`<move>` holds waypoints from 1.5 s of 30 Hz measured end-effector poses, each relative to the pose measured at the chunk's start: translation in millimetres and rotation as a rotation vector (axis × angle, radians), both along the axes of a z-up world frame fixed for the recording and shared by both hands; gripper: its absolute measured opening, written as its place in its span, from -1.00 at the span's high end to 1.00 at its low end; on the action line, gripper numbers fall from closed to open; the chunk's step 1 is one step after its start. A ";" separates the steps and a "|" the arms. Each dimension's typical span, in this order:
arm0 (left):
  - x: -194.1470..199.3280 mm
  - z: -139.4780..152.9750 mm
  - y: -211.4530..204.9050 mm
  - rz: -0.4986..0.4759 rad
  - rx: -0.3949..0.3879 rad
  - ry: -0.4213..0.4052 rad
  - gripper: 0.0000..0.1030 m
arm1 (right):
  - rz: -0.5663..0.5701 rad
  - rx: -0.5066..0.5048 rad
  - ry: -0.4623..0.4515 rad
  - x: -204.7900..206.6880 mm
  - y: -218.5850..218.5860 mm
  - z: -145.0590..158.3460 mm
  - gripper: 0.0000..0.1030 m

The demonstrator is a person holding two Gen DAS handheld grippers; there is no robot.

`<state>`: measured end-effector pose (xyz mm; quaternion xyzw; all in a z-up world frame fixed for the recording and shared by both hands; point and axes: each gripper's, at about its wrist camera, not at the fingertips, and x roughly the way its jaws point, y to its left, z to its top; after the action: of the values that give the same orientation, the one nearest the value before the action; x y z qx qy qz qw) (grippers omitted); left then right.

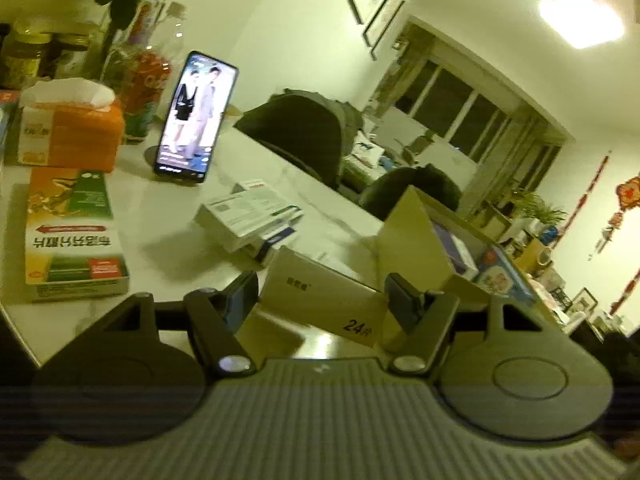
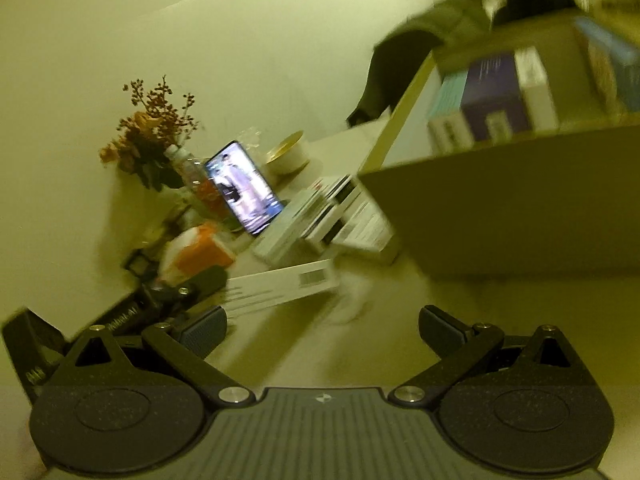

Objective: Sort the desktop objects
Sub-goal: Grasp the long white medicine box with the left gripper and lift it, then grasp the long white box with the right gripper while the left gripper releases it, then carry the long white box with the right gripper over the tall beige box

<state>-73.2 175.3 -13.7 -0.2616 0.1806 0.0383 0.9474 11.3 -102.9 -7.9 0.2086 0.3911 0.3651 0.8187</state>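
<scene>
Here the left tool (image 1: pixel 320 300) tilts slightly down, pinching a pale box (image 1: pixel 320 298); right tool (image 2: pixel 322 330) spread, empty.

— Where's that pale flat box (image 1: pixel 320 300) marked 24?
— Lifted off the bench, tilted, clamped between the jaws by its long sides.
— And the rest?
— White medicine boxes (image 1: pixel 250 216) lie stacked beside the open cardboard carton (image 1: pixel 416 232), which already has several boxes inside.

black tool (image 2: pixel 322 328), ribbed gray body, silver screws, round discs
</scene>
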 end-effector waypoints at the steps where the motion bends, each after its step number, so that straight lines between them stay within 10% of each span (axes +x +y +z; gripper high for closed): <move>1: -0.8 1.4 -1.9 -0.009 0.000 -0.005 -0.33 | 0.008 0.033 0.037 2.2 -0.9 -2.5 -0.99; 14: -0.7 6.7 -28.9 -0.141 0.009 -0.016 -0.33 | 0.011 0.435 0.473 27.4 -18.3 -47.9 -0.83; 28: -6.4 3.9 -38.1 -0.208 0.065 0.022 -0.33 | -0.041 0.526 0.606 35.2 -21.2 -67.3 -0.64; 33: -7.0 -4.0 -40.1 -0.246 0.049 0.059 -0.33 | -0.058 0.504 0.635 37.8 -18.5 -75.6 -0.43; 38: -3.5 -16.4 -35.7 -0.266 0.007 0.122 -0.32 | -0.042 0.458 0.625 39.0 -12.0 -78.7 0.19; 45: -4.0 -20.9 -35.0 -0.305 -0.018 0.140 -0.38 | -0.027 0.421 0.541 37.7 -10.9 -65.2 0.38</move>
<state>-77.1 140.3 -34.6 -0.2361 0.2841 -0.0892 0.9250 49.0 -113.8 -73.1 0.4676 0.5071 0.3584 0.6291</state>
